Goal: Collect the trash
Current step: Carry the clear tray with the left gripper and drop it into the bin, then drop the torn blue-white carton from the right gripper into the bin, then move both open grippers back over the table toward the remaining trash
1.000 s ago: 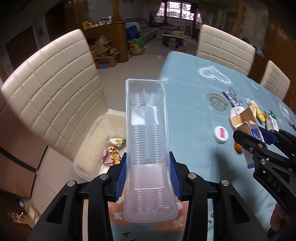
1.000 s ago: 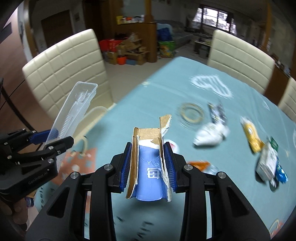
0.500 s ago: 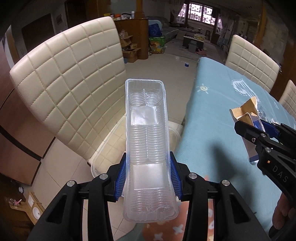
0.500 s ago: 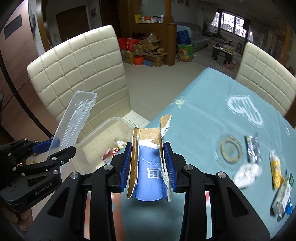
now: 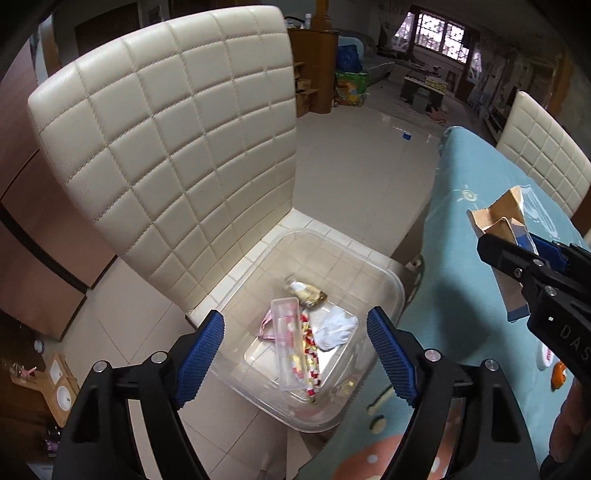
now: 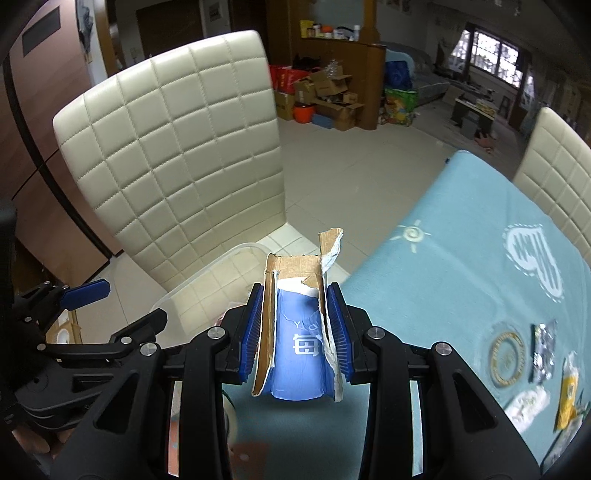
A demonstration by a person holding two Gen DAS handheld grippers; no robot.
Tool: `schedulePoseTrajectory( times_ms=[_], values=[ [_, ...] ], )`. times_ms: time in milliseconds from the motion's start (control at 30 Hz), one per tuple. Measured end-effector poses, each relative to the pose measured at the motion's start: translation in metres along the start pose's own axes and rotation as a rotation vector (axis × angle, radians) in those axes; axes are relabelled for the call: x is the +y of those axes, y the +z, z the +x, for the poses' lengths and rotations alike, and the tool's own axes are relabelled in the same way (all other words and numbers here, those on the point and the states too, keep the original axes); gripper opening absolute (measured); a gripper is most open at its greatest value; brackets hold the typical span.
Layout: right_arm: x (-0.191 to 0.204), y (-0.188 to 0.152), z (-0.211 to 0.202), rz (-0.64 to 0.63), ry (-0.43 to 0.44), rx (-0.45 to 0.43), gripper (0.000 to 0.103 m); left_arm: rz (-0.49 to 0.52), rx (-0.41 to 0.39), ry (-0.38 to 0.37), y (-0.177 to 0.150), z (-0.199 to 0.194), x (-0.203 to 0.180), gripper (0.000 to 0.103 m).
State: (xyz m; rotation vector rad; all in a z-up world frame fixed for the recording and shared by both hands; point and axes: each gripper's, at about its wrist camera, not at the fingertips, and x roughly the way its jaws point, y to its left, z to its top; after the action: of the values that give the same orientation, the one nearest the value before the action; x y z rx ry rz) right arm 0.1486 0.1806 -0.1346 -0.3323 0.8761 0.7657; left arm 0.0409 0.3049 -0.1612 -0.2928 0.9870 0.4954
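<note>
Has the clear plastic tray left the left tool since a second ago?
Yes. The clear plastic tray now lies down in the clear bin on the chair, below the open left tool.

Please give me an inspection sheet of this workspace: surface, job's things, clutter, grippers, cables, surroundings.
Surface: table under a light blue cloth.
Job's things: clear bin on the chair seat holds a clear plastic tray and wrappers; torn blue carton is held.
Clutter: wrappers on the cloth.
Grippers: left gripper open above the bin; right gripper shut on the carton.
Cables: nothing seen.
Surroundings: cream quilted chair, cardboard boxes, window.
</note>
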Motion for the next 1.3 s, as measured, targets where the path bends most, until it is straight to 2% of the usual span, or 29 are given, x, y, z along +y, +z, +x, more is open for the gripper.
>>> schedulePoseTrajectory(
  times_ms=[267, 300, 333, 400, 700, 933, 1300],
  values=[
    [0.021, 0.009, 0.019, -0.044, 0.062, 0.01, 0.04, -0.042, 0.021, 0.04, 0.0, 0.011, 0.017, 0.078],
    [0.022, 0.01, 0.019, -0.041, 0.072, 0.009, 0.047, -0.047, 0.022, 0.044, -0.001, 0.011, 0.019, 0.078],
    [0.022, 0.01, 0.019, -0.036, 0.071, 0.003, 0.06, -0.052, 0.024, 0.05, -0.001, 0.012, 0.02, 0.078],
    [0.021, 0.01, 0.017, -0.023, 0.067, -0.017, 0.069, -0.067, 0.031, 0.06, -0.002, 0.014, 0.024, 0.078],
    [0.013, 0.005, 0.006, 0.002, 0.038, -0.007, 0.069, -0.068, 0.019, 0.051, 0.0, 0.005, 0.022, 0.078],
    [0.003, -0.006, -0.029, 0.026, -0.01, -0.046, 0.069, -0.038, -0.032, 0.016, 0.002, -0.024, 0.009, 0.078],
    [-0.036, -0.063, -0.092, 0.156, -0.117, -0.071, 0.069, 0.111, -0.072, -0.086, -0.023, -0.065, -0.049, 0.078]
  ],
)
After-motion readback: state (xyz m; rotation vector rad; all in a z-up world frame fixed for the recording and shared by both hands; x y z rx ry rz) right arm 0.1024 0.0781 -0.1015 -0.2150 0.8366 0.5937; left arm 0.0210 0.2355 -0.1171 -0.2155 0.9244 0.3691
